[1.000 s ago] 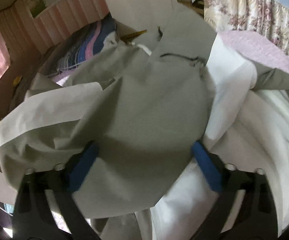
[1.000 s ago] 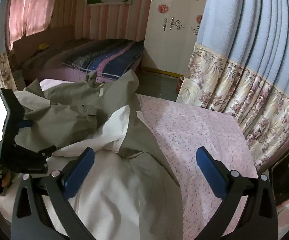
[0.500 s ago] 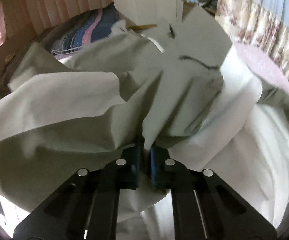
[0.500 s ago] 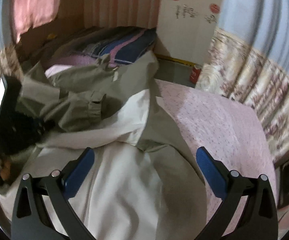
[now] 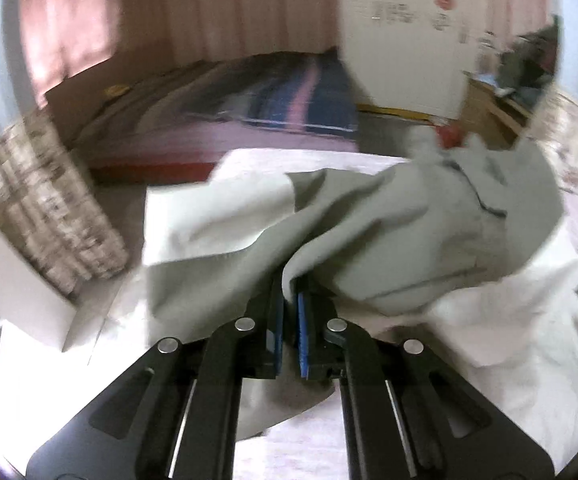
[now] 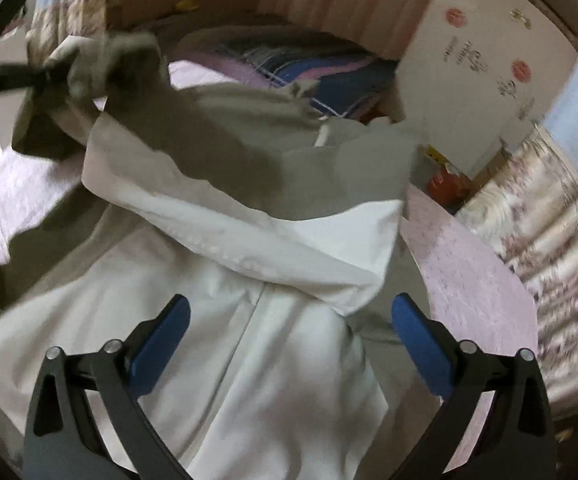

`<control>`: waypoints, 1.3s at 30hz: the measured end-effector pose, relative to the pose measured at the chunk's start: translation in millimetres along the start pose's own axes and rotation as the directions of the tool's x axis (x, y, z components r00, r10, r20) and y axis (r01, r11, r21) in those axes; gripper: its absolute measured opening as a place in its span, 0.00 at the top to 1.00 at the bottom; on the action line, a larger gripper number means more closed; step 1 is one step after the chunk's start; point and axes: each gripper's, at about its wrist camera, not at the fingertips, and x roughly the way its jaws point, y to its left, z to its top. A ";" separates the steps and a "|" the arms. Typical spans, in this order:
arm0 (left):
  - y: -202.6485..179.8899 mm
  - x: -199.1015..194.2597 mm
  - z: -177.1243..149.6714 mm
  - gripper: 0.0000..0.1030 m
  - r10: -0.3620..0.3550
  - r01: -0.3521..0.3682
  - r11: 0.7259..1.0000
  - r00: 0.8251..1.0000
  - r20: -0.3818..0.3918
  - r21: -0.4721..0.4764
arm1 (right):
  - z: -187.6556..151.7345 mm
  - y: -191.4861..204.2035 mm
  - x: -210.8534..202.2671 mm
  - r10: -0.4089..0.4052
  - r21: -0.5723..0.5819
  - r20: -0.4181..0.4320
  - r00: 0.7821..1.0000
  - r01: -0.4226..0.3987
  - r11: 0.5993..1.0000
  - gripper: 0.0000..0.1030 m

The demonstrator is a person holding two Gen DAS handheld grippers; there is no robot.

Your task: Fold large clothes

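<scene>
Jacket (image 5: 389, 236) fold between left tool's (image 5: 289, 312) pads

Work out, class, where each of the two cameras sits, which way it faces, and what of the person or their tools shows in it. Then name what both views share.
Left wrist: on the left gripper, looking down along its fingers, shut on a fold of the grey-green jacket; only the gripper's own black arms show.
Right wrist: on the right gripper, looking down at the jacket's white lining between open, just-narrowing jaws, pads not touching it; the left gripper shows top left.
Shared: the jacket, the pink bedspread, the striped bed behind.
</scene>
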 end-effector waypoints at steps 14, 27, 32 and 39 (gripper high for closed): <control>39.9 16.1 -22.4 0.96 -0.017 0.014 0.994 0.999 -0.033 -0.107 | -1.3 -75.1 7.5 -0.080 0.178 0.076 0.994 0.065 0.982 0.93; -15.6 45.6 3.6 0.90 -0.078 0.077 0.997 0.996 -0.037 -0.024 | -186.3 -310.0 -19.7 -0.295 0.717 -0.177 0.939 0.328 0.615 0.95; -18.6 39.2 -5.1 0.44 -0.047 0.048 0.999 0.999 -0.017 0.025 | -236.1 -308.1 -17.9 -0.091 0.763 -0.178 0.980 0.196 0.616 0.84; -33.2 -14.3 5.7 0.06 -0.116 0.108 0.988 0.991 0.067 0.110 | -177.0 -273.1 -93.6 -0.131 0.678 0.023 0.991 0.081 0.731 0.36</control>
